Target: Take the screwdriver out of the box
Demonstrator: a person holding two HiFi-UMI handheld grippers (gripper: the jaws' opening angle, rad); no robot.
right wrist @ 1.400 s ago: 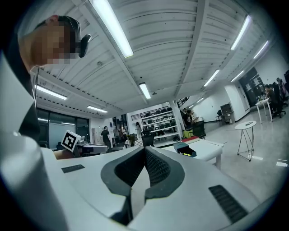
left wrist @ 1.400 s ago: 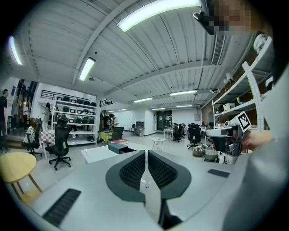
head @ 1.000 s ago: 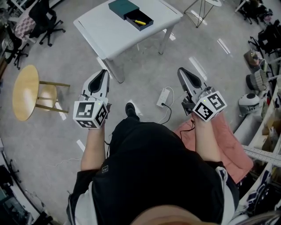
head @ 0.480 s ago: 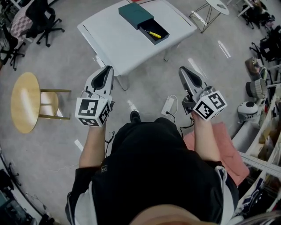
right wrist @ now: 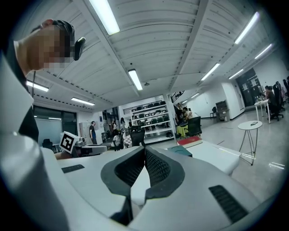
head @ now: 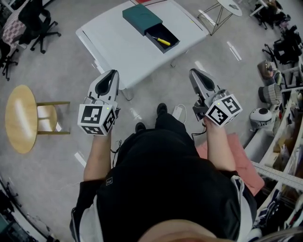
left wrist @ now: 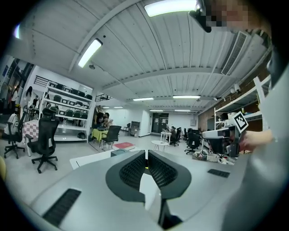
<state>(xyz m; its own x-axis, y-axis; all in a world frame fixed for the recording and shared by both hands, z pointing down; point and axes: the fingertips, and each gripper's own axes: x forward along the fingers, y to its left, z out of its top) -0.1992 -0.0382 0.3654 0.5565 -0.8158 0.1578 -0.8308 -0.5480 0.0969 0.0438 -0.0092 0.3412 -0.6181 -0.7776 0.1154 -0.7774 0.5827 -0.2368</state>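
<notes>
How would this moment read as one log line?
left gripper: shut, empty | right gripper: shut, empty | screwdriver: in open box on table, untouched

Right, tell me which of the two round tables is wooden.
The tan round table on the floor at the person's left. The white round table, at the head view's top right, stands on thin legs.
</notes>
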